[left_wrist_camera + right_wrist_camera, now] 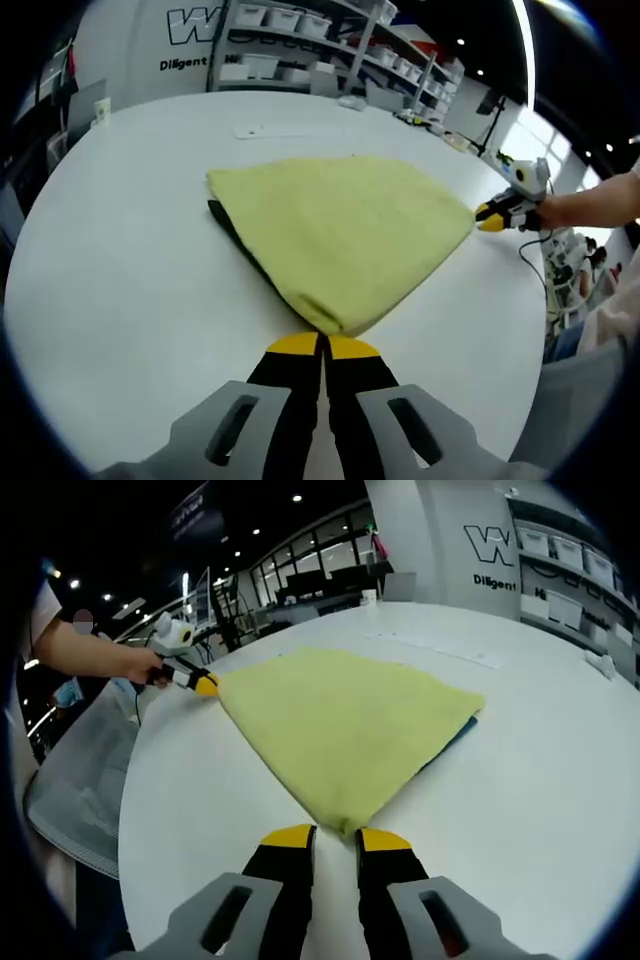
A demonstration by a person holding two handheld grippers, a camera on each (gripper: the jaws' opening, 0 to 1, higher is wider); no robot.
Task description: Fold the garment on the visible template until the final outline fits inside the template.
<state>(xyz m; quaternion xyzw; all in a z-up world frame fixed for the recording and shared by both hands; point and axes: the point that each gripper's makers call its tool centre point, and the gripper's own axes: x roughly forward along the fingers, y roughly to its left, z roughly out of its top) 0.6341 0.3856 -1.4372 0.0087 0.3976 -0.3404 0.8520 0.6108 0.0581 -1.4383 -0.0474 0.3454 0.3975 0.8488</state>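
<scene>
Garment [345,230]: yellow-green cloth, folded to a rough triangle, flat on white table [120,290]; dark template edge [232,232] shows beneath one side. Left gripper [322,347]: jaws pressed together at near corner of cloth, tips touching its edge; actual pinch can't be told. Right gripper [335,838]: jaws narrowly apart, tips at opposite corner, cloth edge just ahead of them. Shelving w/ bins [330,40] in bkgd.
</scene>
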